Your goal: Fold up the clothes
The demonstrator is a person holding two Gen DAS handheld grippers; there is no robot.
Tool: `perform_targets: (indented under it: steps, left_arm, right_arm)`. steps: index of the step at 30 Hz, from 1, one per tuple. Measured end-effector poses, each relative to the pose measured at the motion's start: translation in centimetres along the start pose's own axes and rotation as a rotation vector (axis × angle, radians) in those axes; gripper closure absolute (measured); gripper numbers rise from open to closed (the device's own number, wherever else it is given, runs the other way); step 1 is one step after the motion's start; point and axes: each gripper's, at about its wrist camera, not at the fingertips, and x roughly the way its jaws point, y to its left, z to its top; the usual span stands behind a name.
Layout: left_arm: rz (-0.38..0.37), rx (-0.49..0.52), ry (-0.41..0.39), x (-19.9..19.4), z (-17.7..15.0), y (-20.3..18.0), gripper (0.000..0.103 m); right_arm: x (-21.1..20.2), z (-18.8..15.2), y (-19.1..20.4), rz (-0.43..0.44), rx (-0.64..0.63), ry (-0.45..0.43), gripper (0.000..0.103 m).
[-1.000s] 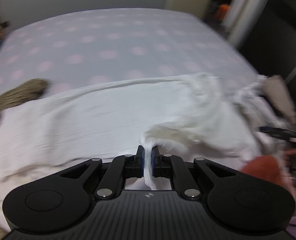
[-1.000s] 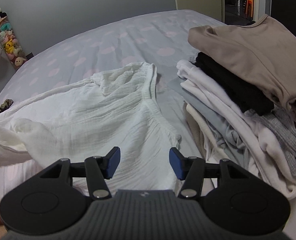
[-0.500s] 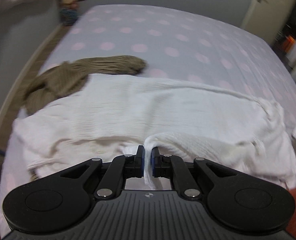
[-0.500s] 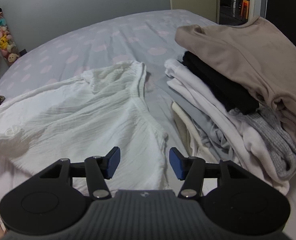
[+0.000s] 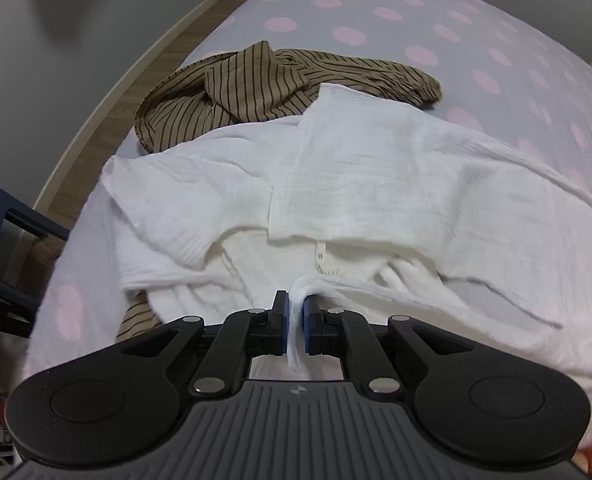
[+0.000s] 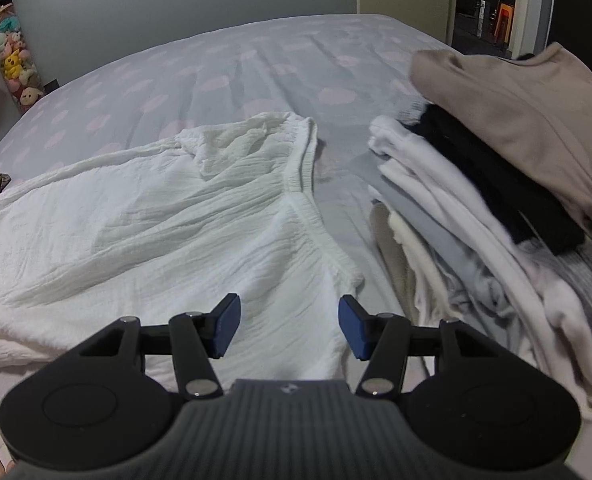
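**White garment pinched at one edge, spread on dotted bed**

Far left: a tan striped garment [image 5: 256,84] lay crumpled near the bed's edge, its right part tucked under the white garment [image 5: 375,184]. The white garment was spread across the bed [image 5: 375,12], a sheet with pink dots, one flap folded back over its middle. The left gripper [image 5: 294,326] was clamped on a bunched strip of that white cloth, pads pressing it from both sides; its jaws had just been easing apart slightly, cloth still between them.

Right wrist view: the right gripper [image 6: 289,326] stood with jaws apart, nothing between the pads, above the white garment's near edge. Elastic waistband pointed toward the far side. Further right, just beside the garment, a stack of folded clothes [image 6: 495,200], beige piece on top, black below it.
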Motion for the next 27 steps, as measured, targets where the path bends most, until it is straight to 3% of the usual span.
perform_targets:
  steps: [3, 8, 13, 16, 19, 22, 23, 25, 27]
  left_arm:
    - [-0.006, -0.008, -0.074, 0.5, -0.3, 0.3, 0.087]
    - [-0.042, 0.060, -0.147, -0.6, -1.0, -0.1, 0.084]
    - [-0.061, 0.193, -0.116, -0.6, -4.3, -1.0, 0.077]
    - [-0.044, 0.212, -0.065, 0.3, -6.7, -1.3, 0.076]
    - [-0.040, 0.148, -0.014, 1.7, -8.8, -1.2, 0.076]
    - [-0.109, 0.001, 0.021, 2.8, -10.1, -0.8, 0.075]
    - [-0.137, -0.056, 0.024, 3.0, -10.3, -0.5, 0.073]
    - [-0.181, -0.167, 0.017, 3.3, -10.7, 0.0, 0.056]
    - [-0.216, -0.243, 0.017, 3.6, -10.7, 0.2, 0.055]
  right_arm:
    - [0.0, 0.1, 0.7, -0.018, -0.034, -0.001, 0.045]
    - [0.0, 0.1, 0.7, -0.038, -0.053, 0.009, 0.045]
    - [0.9, 0.2, 0.5, -0.046, -0.075, 0.027, 0.045]
    - [1.9, 0.5, 0.1, -0.043, -0.089, 0.042, 0.045]
    - [2.8, 1.2, -0.3, -0.028, -0.109, 0.044, 0.045]
    - [3.6, 2.2, -0.7, 0.007, -0.132, 0.047, 0.044]
    - [3.9, 2.6, -0.7, 0.021, -0.145, 0.050, 0.043]
    - [4.4, 3.2, -0.7, 0.045, -0.173, 0.055, 0.040]
    - [4.9, 3.8, -0.7, 0.057, -0.211, 0.066, 0.039]
